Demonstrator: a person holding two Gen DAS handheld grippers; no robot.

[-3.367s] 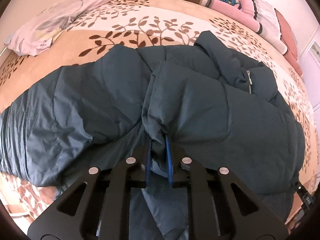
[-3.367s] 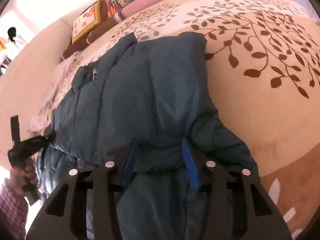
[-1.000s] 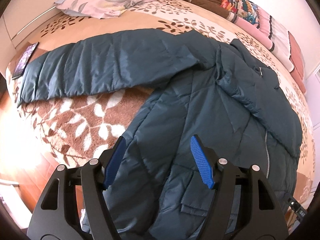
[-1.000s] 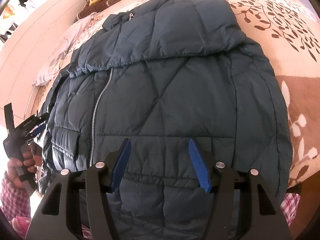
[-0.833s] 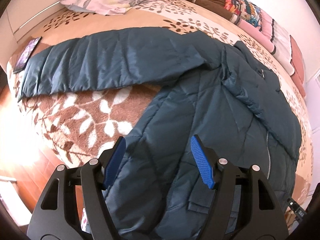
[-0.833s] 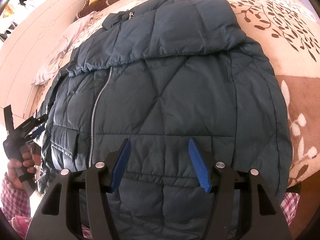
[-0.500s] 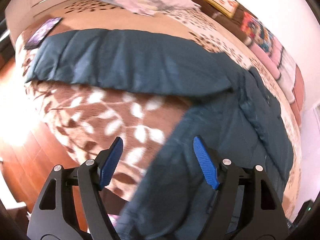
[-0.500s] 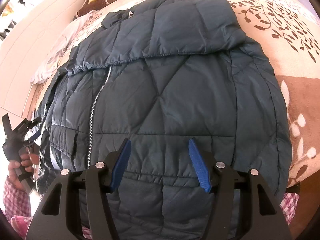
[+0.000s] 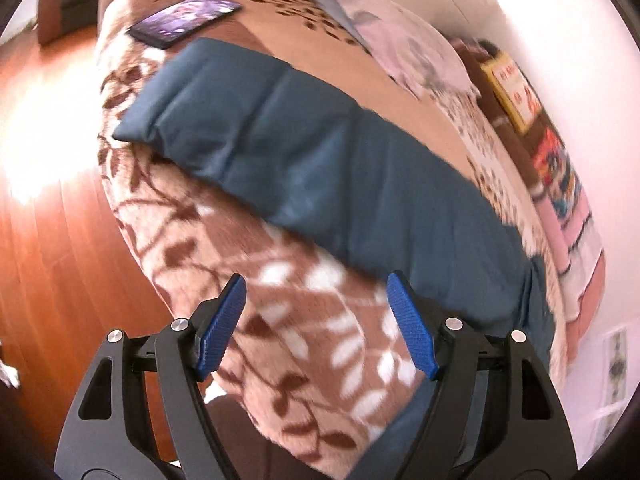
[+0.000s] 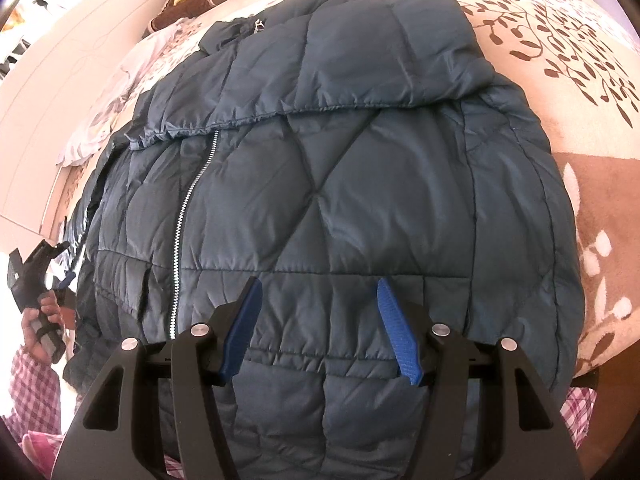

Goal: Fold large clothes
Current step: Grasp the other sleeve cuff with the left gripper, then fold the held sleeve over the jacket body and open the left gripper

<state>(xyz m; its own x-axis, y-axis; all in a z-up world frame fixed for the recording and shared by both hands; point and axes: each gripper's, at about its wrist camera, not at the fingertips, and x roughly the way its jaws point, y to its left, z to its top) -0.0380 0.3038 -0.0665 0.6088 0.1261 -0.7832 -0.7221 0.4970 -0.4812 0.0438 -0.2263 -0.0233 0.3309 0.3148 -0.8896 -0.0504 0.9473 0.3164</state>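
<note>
A dark teal quilted puffer jacket (image 10: pixel 340 184) lies front up on the bed, zipper (image 10: pixel 188 216) closed, its right sleeve folded across the chest. My right gripper (image 10: pixel 318 296) is open and empty, hovering over the jacket's hem. In the left wrist view the jacket's other sleeve (image 9: pixel 304 160) lies stretched out flat across the bed. My left gripper (image 9: pixel 314 292) is open and empty above the bedspread (image 9: pixel 304 320), just short of that sleeve. The left gripper also shows in the right wrist view (image 10: pixel 38 264), held in a hand at the jacket's left side.
A phone (image 9: pixel 184 20) lies near the bed corner beyond the sleeve's cuff. A pale pillow (image 9: pixel 392 44) and folded blankets (image 9: pixel 560 184) sit along the far side. The wooden floor (image 9: pixel 52 240) drops off left of the bed edge.
My left gripper has swung left, away from the jacket body toward the outstretched sleeve and bed edge. My right gripper has stayed over the hem. Both opened after earlier gripping the fabric.
</note>
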